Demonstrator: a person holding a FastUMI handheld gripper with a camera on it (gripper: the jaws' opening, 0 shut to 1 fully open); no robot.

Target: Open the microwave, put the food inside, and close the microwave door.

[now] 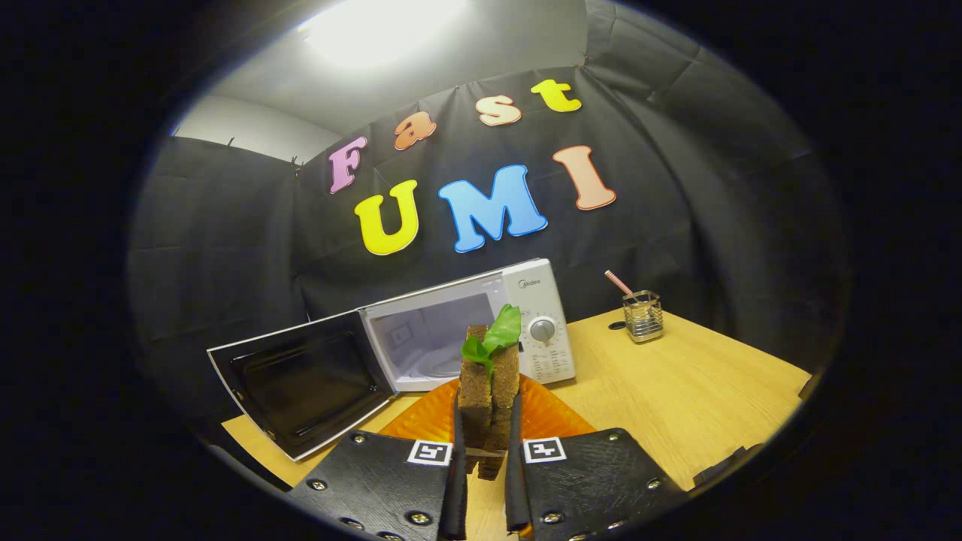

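1. Gripper (487,428): your two black fingers (458,451) are pinching the sandwich, one per side, w/ only its thickness between them. Each finger mount carries a square black-and-white marker tag.

2. Sandwich (488,391): two slabs of dark brown bread standing on edge, green lettuce leaf (497,334) poking out the top. Held btwn the fingers, upright, rising ahead of them.

3. Orange plate (549,421): translucent, ribbed; sits just ahead of and under the fingertips, behind the sandwich. Can't tell if the sandwich base touches it.

4. Microwave (481,323): white, beyond the fingers on the far part of the table. Door (301,387) swung wide open to its left side, dark window pane facing you. Cavity is lit up, pale inside, turntable visible at the bottom. Control panel w/ round dial (543,329) on its right side.

5. Wire-mesh holder (643,315): small metal cup, beyond and right of the fingers, well apart from the microwave, w/ a pink striped straw (619,282) leaning out.

6. Table (699,391): light wood-grain top, bears all of the above.
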